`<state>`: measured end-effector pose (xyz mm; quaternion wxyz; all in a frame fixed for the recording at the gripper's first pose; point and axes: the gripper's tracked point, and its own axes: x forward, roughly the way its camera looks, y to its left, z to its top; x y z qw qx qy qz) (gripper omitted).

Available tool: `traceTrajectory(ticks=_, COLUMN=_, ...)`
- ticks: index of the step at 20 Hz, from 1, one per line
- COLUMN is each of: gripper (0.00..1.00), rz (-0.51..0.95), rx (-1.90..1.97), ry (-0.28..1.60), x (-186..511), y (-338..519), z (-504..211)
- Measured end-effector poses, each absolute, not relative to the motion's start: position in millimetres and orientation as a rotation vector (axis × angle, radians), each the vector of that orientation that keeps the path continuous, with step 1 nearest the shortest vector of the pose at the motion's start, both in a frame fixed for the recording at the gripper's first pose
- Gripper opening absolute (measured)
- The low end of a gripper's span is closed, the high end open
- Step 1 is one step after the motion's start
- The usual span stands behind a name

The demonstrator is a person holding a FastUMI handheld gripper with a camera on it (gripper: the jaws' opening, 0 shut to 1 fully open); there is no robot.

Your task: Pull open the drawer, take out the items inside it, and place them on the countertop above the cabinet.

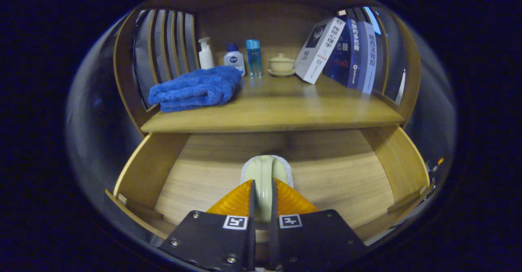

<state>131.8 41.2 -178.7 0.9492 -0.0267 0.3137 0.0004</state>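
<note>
The wooden drawer [143,170] stands pulled open below the countertop [285,111]. Inside it, on the drawer floor, is a pale green item with a raised handle and a white fuzzy rim [266,166]. My gripper [262,184] reaches down into the drawer, and both fingers press on the item's handle from either side. The item's near end is hidden behind the fingers. I cannot tell whether it is lifted off the drawer floor.
On the countertop lie a folded blue towel [195,88] at the left, a white pump bottle [205,54], a small white bottle with a blue cap [234,59], a blue bottle [253,58], a lidded cup on a saucer [281,65] and leaning books [338,51]. Slatted side walls flank the shelf.
</note>
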Motion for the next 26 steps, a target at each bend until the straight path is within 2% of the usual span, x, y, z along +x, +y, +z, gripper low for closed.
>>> traceTrajectory(ticks=6, gripper=0.14, rz=-0.021, rx=-0.095, ry=0.531, x=123.8, y=38.2, z=-117.6)
traceTrajectory(ticks=12, gripper=0.14, rz=-0.028, rx=-0.06, ry=0.43, x=155.6, y=37.7, z=-75.9)
traceTrajectory(ticks=26, gripper=0.14, rz=-0.02, rx=-0.002, ry=0.39, x=258.6, y=35.2, z=-83.4)
